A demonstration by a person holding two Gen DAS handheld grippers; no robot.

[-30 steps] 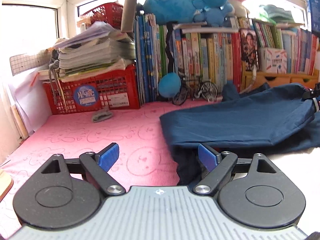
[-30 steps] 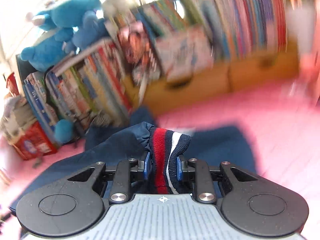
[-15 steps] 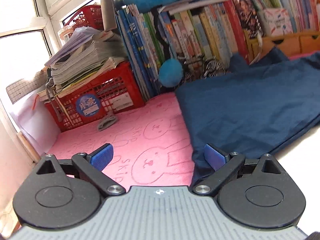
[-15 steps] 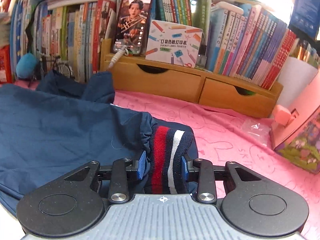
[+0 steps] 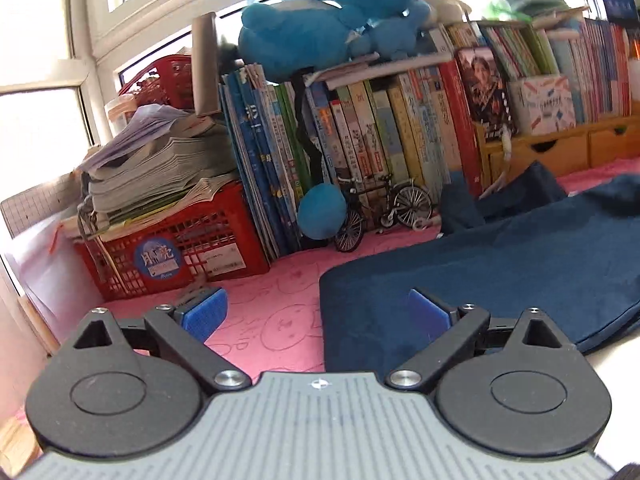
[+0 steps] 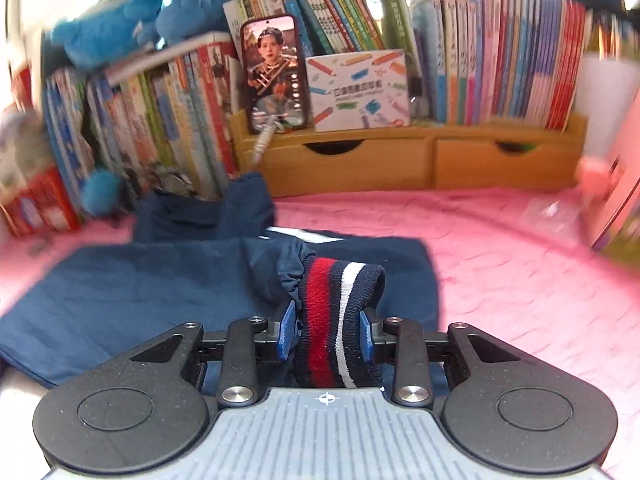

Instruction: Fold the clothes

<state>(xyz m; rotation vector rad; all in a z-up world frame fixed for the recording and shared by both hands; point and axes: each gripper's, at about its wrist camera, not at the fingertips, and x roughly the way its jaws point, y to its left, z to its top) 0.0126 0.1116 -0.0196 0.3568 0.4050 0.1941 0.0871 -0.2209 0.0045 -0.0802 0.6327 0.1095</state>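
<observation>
A navy blue garment (image 5: pixel 500 268) lies spread on the pink mat (image 5: pixel 272 312), filling the right half of the left wrist view. My left gripper (image 5: pixel 316 314) is open above the garment's left edge, its right pad over the cloth and its left pad over bare mat, holding nothing. In the right wrist view the same garment (image 6: pixel 140 284) stretches to the left. My right gripper (image 6: pixel 327 334) is shut on its striped cuff (image 6: pixel 340 312), a ribbed band of navy, red and white that bulges up between the blue pads.
A row of upright books (image 5: pixel 360 132) and a wooden drawer unit (image 6: pixel 360 160) line the back. A red crate (image 5: pixel 172 248) with stacked papers stands back left, beside a small model bicycle (image 5: pixel 380 208). Blue plush toys (image 5: pixel 320 20) sit on the books. Bare pink mat (image 6: pixel 520 264) lies to the right.
The left gripper has swung and tilted, staying open over the garment's left edge. The right gripper, still holding the cuff, has carried it back so more garment lies flat ahead.
</observation>
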